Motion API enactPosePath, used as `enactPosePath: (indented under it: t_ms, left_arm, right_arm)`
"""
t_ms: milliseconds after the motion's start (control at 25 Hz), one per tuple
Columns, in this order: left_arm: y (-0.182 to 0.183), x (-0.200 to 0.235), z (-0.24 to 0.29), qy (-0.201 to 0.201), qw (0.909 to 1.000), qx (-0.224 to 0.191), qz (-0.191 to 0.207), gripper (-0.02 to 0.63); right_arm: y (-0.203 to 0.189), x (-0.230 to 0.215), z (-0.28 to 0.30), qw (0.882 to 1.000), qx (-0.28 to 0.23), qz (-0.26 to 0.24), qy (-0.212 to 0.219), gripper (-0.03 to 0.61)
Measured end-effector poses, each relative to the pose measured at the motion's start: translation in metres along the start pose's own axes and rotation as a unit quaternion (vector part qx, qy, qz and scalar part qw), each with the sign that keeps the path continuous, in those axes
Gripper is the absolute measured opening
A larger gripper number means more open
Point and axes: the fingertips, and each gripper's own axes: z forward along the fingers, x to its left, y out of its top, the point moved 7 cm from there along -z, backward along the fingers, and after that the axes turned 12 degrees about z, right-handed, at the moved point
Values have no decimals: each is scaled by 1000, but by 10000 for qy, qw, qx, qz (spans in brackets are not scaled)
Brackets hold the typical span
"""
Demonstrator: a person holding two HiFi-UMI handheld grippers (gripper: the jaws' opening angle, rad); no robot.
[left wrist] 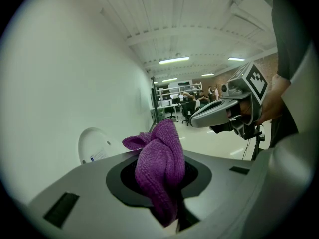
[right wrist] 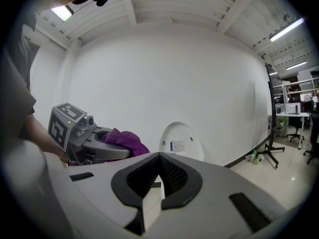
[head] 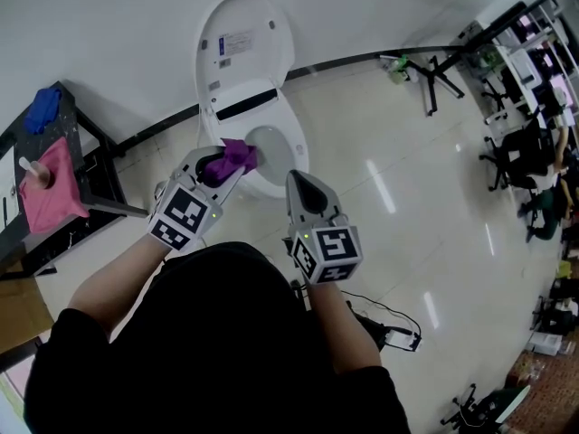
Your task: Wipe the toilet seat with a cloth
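The white toilet stands against the wall with its lid raised and its seat down around the bowl. My left gripper is shut on a bunched purple cloth, held just above the seat's near left rim. In the left gripper view the cloth bulges up out of the jaws. My right gripper hangs shut and empty just right of the left one, above the seat's near edge. The right gripper view shows its jaws closed together, with the left gripper, the cloth and the lid beyond.
A black stand at the left carries a pink cloth and a blue cloth. A tripod base and office chairs stand at the right. A cabled device lies on the glossy floor behind me.
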Motion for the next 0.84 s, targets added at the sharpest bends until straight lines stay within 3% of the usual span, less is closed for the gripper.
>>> enactPosePath:
  t_ms: [840]
  left_arm:
    - [1,-16,-11,-11,10000,-55,-47,95]
  right_arm:
    - [-3,10,-5,9998,115,-126,95,14]
